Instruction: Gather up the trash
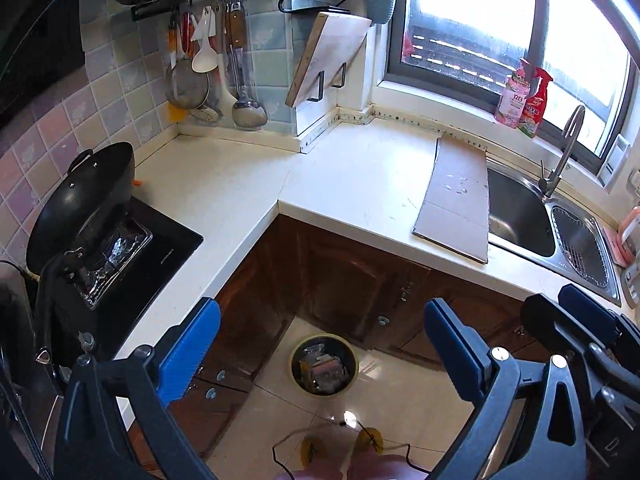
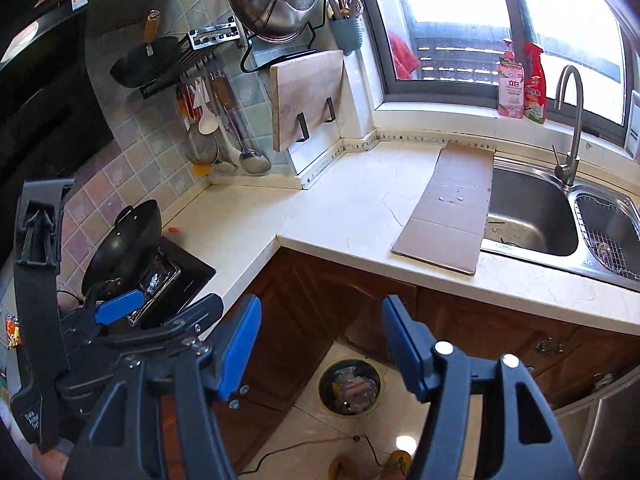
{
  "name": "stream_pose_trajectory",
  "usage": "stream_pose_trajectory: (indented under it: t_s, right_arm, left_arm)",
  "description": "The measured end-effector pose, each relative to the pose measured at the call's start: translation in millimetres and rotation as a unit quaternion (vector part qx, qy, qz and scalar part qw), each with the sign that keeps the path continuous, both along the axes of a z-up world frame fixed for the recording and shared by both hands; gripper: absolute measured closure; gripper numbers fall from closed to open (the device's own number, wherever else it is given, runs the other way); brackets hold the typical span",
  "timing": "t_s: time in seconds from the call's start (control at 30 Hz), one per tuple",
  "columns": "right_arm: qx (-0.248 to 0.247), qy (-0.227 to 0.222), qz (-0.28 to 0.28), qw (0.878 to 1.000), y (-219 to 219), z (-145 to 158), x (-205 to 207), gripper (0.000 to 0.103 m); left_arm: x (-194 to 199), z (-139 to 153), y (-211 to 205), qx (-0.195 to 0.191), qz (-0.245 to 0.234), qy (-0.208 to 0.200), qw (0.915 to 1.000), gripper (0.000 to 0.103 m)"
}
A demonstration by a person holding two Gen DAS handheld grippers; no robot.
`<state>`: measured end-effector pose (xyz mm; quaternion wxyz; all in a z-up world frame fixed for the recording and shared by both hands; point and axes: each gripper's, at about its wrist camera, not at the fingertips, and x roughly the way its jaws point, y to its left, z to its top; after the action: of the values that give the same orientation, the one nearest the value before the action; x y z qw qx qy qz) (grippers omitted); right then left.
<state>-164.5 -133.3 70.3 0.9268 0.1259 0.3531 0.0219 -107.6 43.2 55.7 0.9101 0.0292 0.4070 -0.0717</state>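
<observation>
A round trash bin [image 1: 323,366] with wrappers inside stands on the tiled floor in the inner corner of the L-shaped counter; it also shows in the right wrist view [image 2: 350,386]. My left gripper [image 1: 320,344] is open and empty, held high above the bin. My right gripper [image 2: 320,344] is open and empty, also above the bin. A flat cardboard sheet [image 1: 456,204] lies on the white counter beside the sink, also in the right wrist view [image 2: 452,208]. A small orange scrap [image 2: 175,231] lies on the counter behind the wok.
A black wok [image 1: 80,204] sits on the stove at the left. A steel sink [image 1: 520,216] with a faucet [image 1: 560,156] is at the right. Utensils [image 1: 208,64] and a cutting board [image 1: 324,56] hang on the tiled wall. Brown cabinet doors [image 1: 340,276] stand below the counter. A cable [image 1: 340,444] crosses the floor.
</observation>
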Motion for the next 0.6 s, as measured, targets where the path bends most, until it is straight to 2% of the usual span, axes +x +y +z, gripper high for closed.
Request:
stream_pose_trajectory:
  t_s: [0.3,0.6]
  right_arm:
    - [0.006,-0.004,-0.011,1.0,-5,1,-4,0.04]
    - [-0.011,-0.037,-0.022,0.999,-7,14,-14,0.04]
  left_arm:
    - [-5,3,-6,0.003,0.0,-0.01,0.9999,0.002]
    - [-10,16,-12,-0.002,-0.002,-0.039,0.9992,0.002]
